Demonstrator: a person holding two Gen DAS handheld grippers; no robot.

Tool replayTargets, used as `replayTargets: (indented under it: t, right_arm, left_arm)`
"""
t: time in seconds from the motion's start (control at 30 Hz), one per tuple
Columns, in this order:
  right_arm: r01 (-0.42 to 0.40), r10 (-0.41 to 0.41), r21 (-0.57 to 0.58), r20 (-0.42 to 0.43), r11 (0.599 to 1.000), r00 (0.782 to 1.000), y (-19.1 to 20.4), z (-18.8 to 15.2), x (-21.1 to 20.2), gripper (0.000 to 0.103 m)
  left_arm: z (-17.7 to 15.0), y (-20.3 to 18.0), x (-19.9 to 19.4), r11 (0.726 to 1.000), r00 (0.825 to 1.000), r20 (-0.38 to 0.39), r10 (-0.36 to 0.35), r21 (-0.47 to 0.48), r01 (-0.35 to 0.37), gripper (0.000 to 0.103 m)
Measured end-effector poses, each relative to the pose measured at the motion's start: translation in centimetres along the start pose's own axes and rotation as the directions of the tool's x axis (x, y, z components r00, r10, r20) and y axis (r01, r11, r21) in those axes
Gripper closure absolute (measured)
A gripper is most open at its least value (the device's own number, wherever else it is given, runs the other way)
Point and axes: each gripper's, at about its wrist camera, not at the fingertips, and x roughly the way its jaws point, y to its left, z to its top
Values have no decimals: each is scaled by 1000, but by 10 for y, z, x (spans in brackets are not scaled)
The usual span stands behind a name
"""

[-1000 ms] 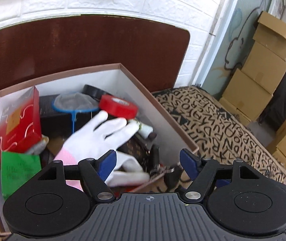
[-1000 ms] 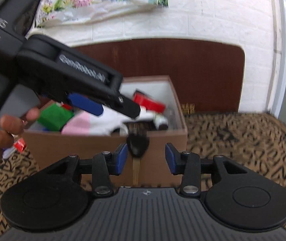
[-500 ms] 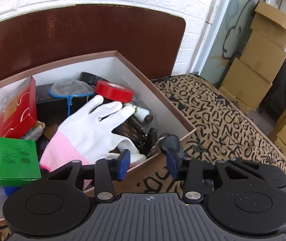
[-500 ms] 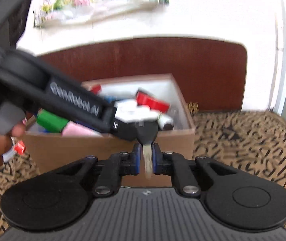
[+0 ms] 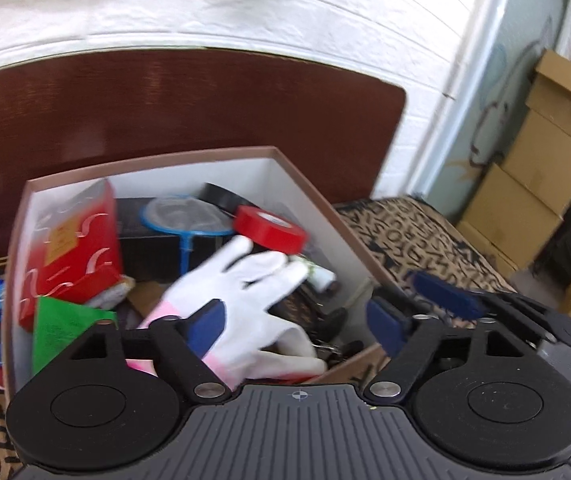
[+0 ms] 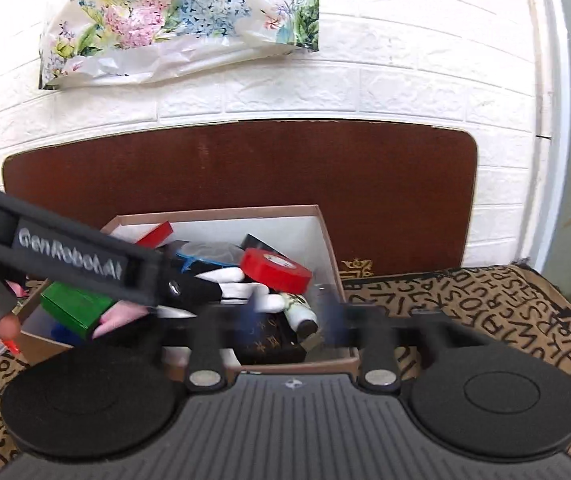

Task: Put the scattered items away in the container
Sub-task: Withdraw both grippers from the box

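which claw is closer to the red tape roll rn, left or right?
Left, probably. The left claw is open over the box's near corner above the white glove, with the red tape roll just past it. The right claw, blurred, sits at the front wall, further back.

Present: brown headboard (image 6: 245,168); white brick wall (image 6: 405,72); floral plastic bag (image 6: 173,20); stacked cardboard boxes (image 5: 533,184); letter-patterned cloth (image 6: 505,312).

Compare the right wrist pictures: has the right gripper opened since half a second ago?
Yes. The right gripper has spread its fingers apart, wide of the box corner; before, they pinched a key.
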Motion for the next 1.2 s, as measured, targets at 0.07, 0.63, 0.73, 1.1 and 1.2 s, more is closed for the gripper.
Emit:
replayTargets:
  t: [0.07, 0.63, 0.73, 1.1, 1.2]
  right_arm:
    - [27, -26, -25, 19, 999, 999, 5, -6, -5, 20]
    - [-31, 30, -29, -38, 999, 999, 46, -27, -27, 0]
    - [-49, 47, -32, -47, 998, 998, 56, -30, -32, 0]
    - [-107, 103, -36, -86, 994, 991, 102, -49, -51, 0]
    - [-128, 123, -49, -84, 991, 989, 120, -61, -57, 0]
  left_arm:
    - [-5, 3, -5, 1000, 999, 26, 20, -1, -20, 8]
    - [-56, 22, -51, 975, 969, 107, 221, -57, -216, 0]
    - [-66, 28, -59, 972, 969, 95, 230, -68, -224, 0]
    - [-113, 53, -102, 954, 951, 104, 292, -108, -281, 0]
    - [-130, 67, -114, 947, 946, 95, 309, -126, -296, 0]
